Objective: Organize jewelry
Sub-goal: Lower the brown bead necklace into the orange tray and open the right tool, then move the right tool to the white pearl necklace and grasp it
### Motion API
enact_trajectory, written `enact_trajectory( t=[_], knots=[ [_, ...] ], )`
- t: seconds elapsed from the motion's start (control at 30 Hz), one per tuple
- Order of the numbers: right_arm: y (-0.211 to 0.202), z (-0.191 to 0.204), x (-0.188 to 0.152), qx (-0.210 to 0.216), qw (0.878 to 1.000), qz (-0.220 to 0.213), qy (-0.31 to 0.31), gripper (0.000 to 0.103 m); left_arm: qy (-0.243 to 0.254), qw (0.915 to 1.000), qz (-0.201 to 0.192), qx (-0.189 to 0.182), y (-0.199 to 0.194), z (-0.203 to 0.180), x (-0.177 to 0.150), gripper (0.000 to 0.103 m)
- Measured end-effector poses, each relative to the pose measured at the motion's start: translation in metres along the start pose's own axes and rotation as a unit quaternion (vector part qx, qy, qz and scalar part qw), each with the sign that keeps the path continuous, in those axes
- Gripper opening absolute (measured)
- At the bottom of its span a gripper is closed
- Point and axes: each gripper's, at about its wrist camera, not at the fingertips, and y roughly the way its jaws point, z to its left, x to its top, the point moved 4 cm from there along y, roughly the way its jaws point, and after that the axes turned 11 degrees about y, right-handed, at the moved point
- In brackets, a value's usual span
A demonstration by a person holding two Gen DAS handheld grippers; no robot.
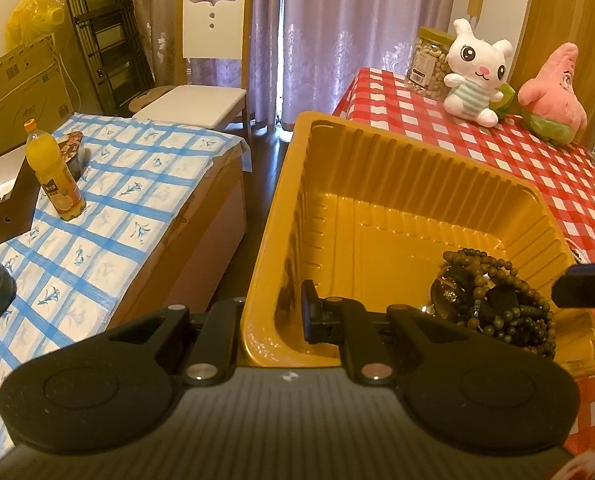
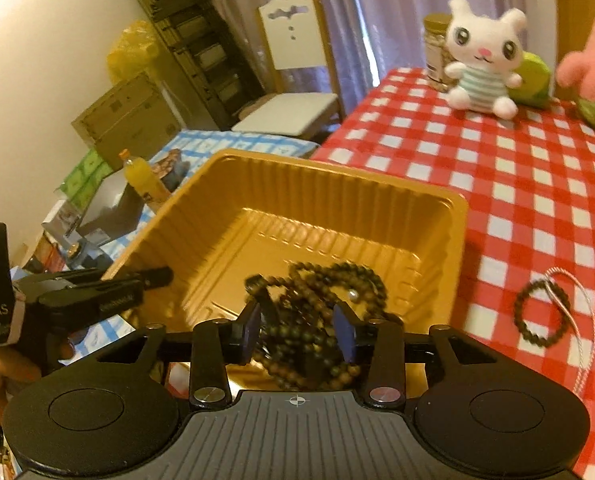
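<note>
The right gripper (image 2: 297,338), low in its own frame, has its blue pads apart above the pile of bead bracelets (image 2: 317,320) in the near corner of the gold tray (image 2: 337,184); nothing looks pinched. The left gripper (image 1: 273,316) is clamped on the tray's near wall, steadying it. I'd lift the right one straight up so no strand snags, then go for the dark bracelet (image 2: 541,314) lying by the red-and-white cord (image 2: 583,320), at right on the checked tablecloth (image 2: 497,160).

A white plush rabbit (image 1: 477,72) sits on the red checked tablecloth (image 1: 537,168) beside a pink plush (image 1: 553,92). 1 orange drink bottle (image 1: 53,172) stands on the blue cloth (image 1: 129,208).
</note>
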Motion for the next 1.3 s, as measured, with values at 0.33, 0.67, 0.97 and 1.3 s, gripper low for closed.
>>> enact_trajectory(
  t=[0.33,0.67,0.97,1.3],
  knots=[
    [-0.018,-0.019,-0.005,-0.015,1.0,-0.007,0.022,0.042,0.003,1.0,0.002,0.004,0.001,0.001,0.0,0.012],
    [-0.046,-0.072,-0.015,-0.059,0.995,-0.024,0.075,0.042,0.003,1.0,0.003,0.006,0.0,0.002,0.0,0.012],
    [-0.07,-0.132,-0.026,-0.115,0.986,-0.037,0.118,0.042,0.004,0.9999,0.007,0.011,-0.001,0.005,-0.002,0.012],
    [-0.075,-0.163,-0.028,-0.141,0.985,-0.055,0.089,0.042,0.005,0.9998,0.008,0.015,0.0,0.003,-0.001,0.012]
  ],
)
